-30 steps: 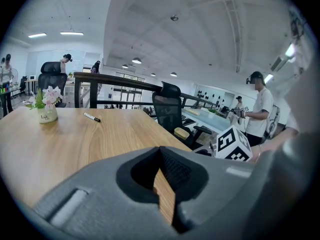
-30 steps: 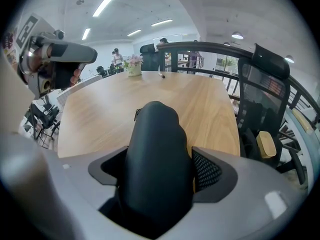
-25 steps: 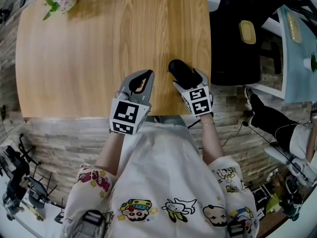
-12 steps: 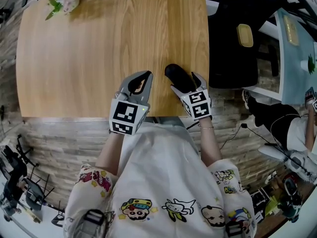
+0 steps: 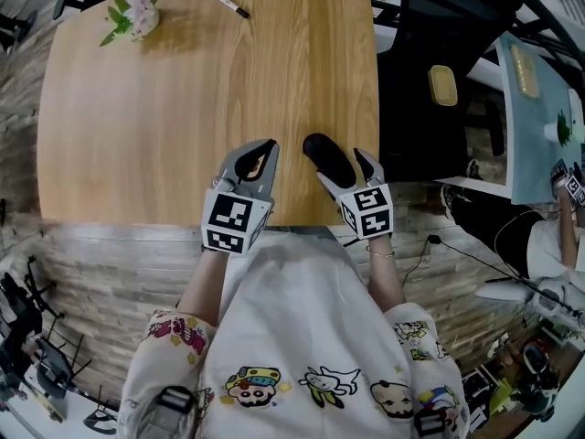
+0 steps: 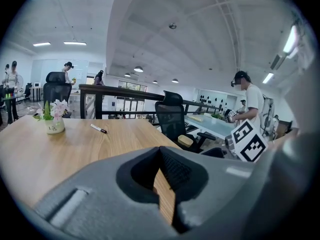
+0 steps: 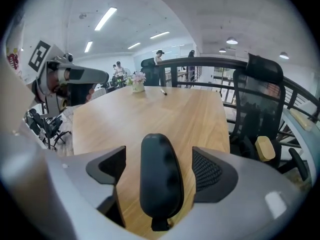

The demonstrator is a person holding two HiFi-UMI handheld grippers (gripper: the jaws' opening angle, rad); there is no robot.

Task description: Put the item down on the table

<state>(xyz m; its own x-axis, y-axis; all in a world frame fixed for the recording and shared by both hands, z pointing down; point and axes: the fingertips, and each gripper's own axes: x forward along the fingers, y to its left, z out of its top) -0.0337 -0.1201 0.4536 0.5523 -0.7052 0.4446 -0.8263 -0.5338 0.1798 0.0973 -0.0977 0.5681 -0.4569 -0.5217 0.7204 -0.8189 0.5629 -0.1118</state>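
Note:
A black oblong item (image 5: 324, 156) lies lengthwise between the jaws of my right gripper (image 5: 340, 165), near the front right of the wooden table (image 5: 164, 126). In the right gripper view the black item (image 7: 160, 176) has a gap to the jaw on each side, so this right gripper (image 7: 159, 170) stands open around it. I cannot tell whether the item rests on the wood. My left gripper (image 5: 268, 144) sits just left of it over the table's front edge. Its tips meet with nothing between them, as the left gripper (image 6: 161, 151) view also shows.
A small flower vase (image 5: 137, 12) and a marker pen (image 5: 229, 5) sit at the table's far side. A black office chair (image 5: 439, 71) stands right of the table. The table's front edge (image 5: 137, 219) runs just below both grippers.
The right gripper and the black item have drifted slightly back toward the table's front edge. The left gripper has stayed put and shut.

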